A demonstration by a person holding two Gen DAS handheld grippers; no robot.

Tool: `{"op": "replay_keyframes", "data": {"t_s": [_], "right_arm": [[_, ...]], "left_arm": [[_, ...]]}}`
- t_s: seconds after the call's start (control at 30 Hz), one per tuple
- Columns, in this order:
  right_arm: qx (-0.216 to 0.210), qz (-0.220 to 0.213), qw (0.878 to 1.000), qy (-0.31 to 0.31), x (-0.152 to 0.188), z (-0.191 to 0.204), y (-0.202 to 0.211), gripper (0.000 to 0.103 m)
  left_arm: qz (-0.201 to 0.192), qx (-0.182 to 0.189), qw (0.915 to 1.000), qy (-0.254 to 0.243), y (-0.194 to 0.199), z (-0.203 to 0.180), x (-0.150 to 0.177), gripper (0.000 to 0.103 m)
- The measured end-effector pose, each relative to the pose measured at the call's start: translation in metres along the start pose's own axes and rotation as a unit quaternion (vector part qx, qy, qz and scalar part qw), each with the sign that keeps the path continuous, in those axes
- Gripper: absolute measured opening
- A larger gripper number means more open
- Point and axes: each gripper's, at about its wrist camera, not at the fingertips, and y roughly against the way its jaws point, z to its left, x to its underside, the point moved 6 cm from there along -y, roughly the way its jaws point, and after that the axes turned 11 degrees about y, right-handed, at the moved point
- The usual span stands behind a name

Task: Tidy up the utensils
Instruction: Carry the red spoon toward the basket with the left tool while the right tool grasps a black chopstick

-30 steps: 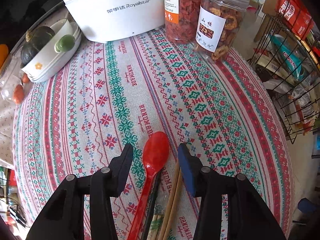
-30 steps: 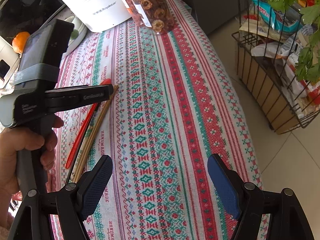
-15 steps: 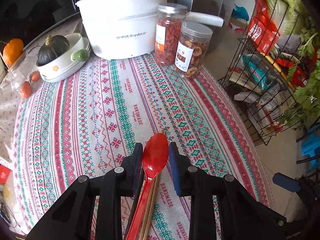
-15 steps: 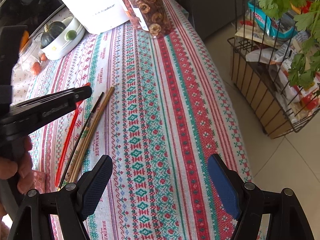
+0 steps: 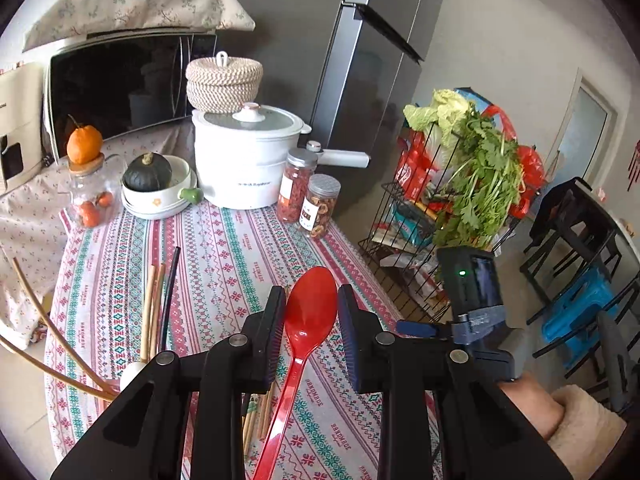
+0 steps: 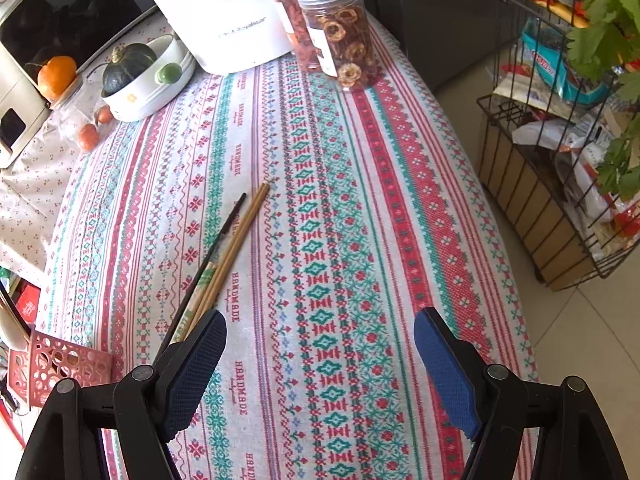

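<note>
Patterned red, green and white cloth covers the surface (image 6: pixel 328 240) where the utensils are being sorted. Lifted clear of that cloth, the red spoon (image 5: pixel 308 320) sits between the pads of the left gripper (image 5: pixel 312 300), which is clamped on the spoon at the neck just below the bowl; the bowl sticks out past the fingertips and the long handle runs back down under the gripper body. On the cloth below and to the left lie the chopsticks (image 5: pixel 154 304): a pair of bamboo ones side by side and a single dark one just beside them, all roughly parallel. The right wrist view shows the same chopsticks (image 6: pixel 236 236) with their near ends passing under the left finger of the right gripper (image 6: pixel 320 364). That gripper has its jaws wide and closing slightly, with only bare cloth between the blue pads and no utensil touched. A red perforated holder (image 6: pixel 60 364) stands at the near left edge of the surface. At the far end are a white electric pot (image 5: pixel 246 160), two clear jars of dried fruit (image 5: pixel 310 200), a white dish holding a dark green squash (image 5: pixel 147 172), and a glass jar topped with an orange (image 5: pixel 86 184). Beyond the surface on the right, a black wire rack (image 5: pixel 420 216) holds greens and packets
</note>
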Motion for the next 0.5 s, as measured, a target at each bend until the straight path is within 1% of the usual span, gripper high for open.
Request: {"op": "replay_keyframes", "data": {"t_s": [0.03, 0.1, 0.13, 0.2, 0.23, 0.3, 0.4, 0.5], "right_arm": [[-0.001, 0.002, 1.0, 0.0, -0.001, 0.003, -0.004, 0.075], [-0.006, 0.009, 1.0, -0.002, -0.004, 0.007, -0.015, 0.066], [-0.008, 0.013, 1.0, -0.003, -0.006, 0.01, -0.021, 0.063], [-0.011, 0.018, 1.0, -0.004, -0.01, 0.013, -0.034, 0.05], [-0.014, 0.022, 1.0, -0.005, -0.012, 0.015, -0.04, 0.046], [-0.024, 0.027, 0.999, -0.009, -0.018, 0.02, -0.053, 0.033], [-0.041, 0.026, 0.999, -0.01, -0.031, 0.03, -0.067, 0.026], [-0.045, 0.021, 0.999, 0.003, -0.046, 0.043, -0.08, 0.024]], "left_arm": [[-0.012, 0.009, 0.9999, 0.004, 0.013, 0.003, 0.0, 0.028], [-0.031, 0.027, 0.999, 0.017, 0.035, 0.011, -0.001, 0.028], [-0.04, 0.035, 0.9983, 0.024, 0.045, 0.016, -0.001, 0.028], [-0.056, 0.047, 0.9967, 0.035, 0.058, 0.027, -0.002, 0.028], [-0.063, 0.049, 0.996, 0.04, 0.062, 0.033, -0.004, 0.028], [-0.071, 0.05, 0.995, 0.05, 0.069, 0.043, -0.008, 0.028], [-0.087, 0.059, 0.9919, 0.071, 0.081, 0.06, -0.014, 0.028], [-0.101, 0.066, 0.989, 0.086, 0.091, 0.073, -0.019, 0.028]]}}
